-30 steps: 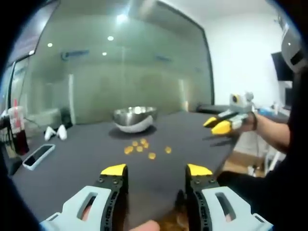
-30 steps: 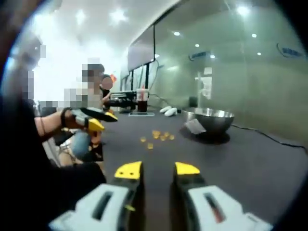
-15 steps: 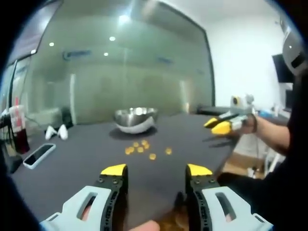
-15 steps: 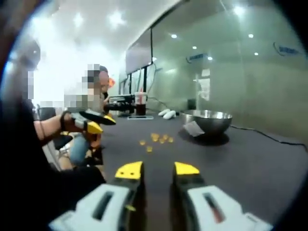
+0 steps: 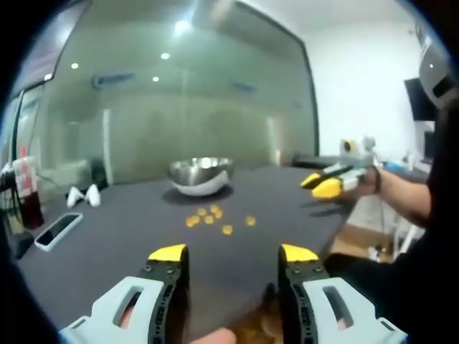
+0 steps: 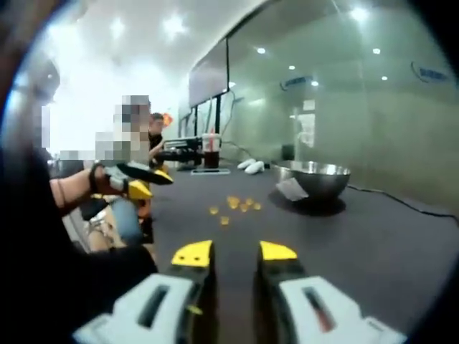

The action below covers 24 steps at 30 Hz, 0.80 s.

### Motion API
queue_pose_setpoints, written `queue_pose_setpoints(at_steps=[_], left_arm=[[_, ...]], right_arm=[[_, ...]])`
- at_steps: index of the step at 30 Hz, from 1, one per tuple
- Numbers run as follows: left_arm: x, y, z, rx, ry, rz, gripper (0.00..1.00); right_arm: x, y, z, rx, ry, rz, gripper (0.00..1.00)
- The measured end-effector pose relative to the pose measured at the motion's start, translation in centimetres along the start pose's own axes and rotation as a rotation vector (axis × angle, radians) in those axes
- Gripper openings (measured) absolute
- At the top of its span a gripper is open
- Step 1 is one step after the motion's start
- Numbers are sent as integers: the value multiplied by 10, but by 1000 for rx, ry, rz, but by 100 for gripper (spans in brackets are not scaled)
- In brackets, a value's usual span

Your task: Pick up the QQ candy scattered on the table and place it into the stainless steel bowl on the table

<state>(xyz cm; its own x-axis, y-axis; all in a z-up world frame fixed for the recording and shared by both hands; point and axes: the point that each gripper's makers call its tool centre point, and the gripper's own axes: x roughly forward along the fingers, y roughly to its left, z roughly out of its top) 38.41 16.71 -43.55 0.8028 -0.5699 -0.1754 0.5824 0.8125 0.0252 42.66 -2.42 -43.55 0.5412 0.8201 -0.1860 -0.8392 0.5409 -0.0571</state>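
About 6 small yellow candies (image 5: 211, 218) lie scattered on the dark table, near the upright, shiny steel bowl (image 5: 201, 175).

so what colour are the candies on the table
Yellow-orange candies against the dark table, clearest in the left gripper view.

A phone (image 5: 57, 231) lies flat near the left edge of the bench (image 5: 129, 236). Two white objects (image 5: 83, 196) sit by the far edge. A drink cup (image 5: 25, 193) stands at the far left corner.

Six candies (image 5: 209, 218) (roughly), one bowl (image 5: 201, 175).
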Motion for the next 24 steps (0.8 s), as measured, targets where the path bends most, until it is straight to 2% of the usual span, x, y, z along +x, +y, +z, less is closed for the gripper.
queue_pose_setpoints(at_steps=[10, 21, 24], left_arm=[[-5, 2, 1, 1, -18, -1, 51], [-11, 7, -4, -8, -14, 9, 51], [-13, 9, -7, -13, -14, 10, 51]], right_arm=[[19, 4, -5, 2, 41, 40, 24], [55, 14, -12, 24, 100, 89, 24], [68, 15, -17, 38, 130, 80, 23]])
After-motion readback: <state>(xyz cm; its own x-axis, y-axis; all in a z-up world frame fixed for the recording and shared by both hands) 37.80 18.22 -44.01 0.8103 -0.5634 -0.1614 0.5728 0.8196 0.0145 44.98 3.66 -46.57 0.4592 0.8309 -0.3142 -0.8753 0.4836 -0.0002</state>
